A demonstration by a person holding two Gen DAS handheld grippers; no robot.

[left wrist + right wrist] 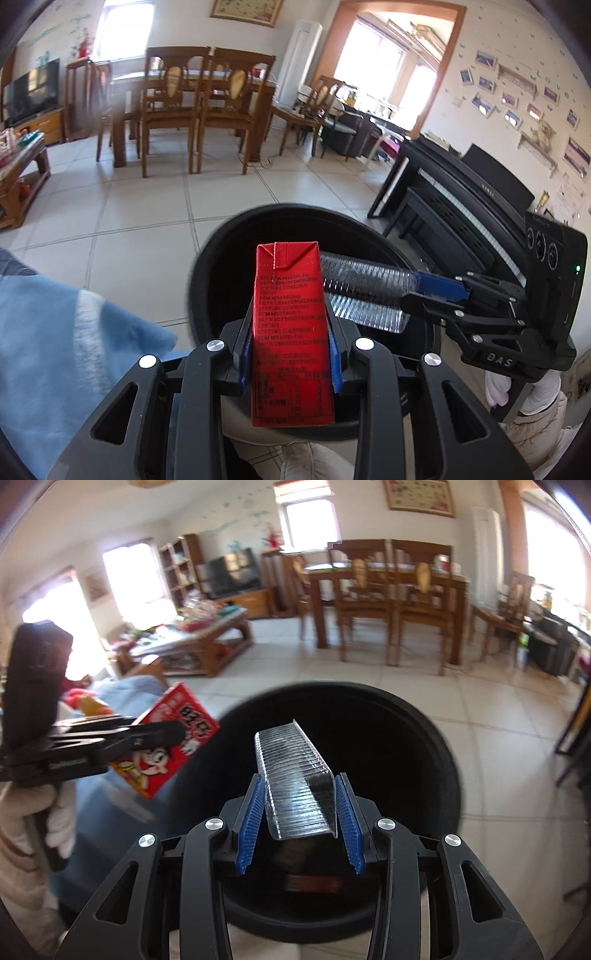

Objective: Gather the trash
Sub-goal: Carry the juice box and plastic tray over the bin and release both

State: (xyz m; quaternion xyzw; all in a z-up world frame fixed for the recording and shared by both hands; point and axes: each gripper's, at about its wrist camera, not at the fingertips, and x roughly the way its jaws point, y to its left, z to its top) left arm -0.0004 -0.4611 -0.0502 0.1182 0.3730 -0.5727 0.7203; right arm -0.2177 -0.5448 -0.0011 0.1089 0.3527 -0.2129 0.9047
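Observation:
My left gripper [291, 354] is shut on a red drink carton [290, 325], held upright over the mouth of a black round bin [221, 251]. My right gripper [301, 812] is shut on a clear ribbed plastic tray [291, 771], which reaches out over the same bin [424, 738]. In the left wrist view the right gripper [439, 291] comes in from the right with the tray [362, 284] beside the carton. In the right wrist view the left gripper [159, 738] holds the carton [166, 738] at the bin's left rim. Something dark and reddish lies at the bin's bottom [310, 882].
A blue cushion or cloth [74, 350] lies left of the bin. A black piano [461, 206] stands to the right. A wooden dining table with chairs [192, 107] and a low cluttered coffee table [199, 638] stand farther off across tiled floor [147, 206]. Gloved hands [44, 823] hold the grippers.

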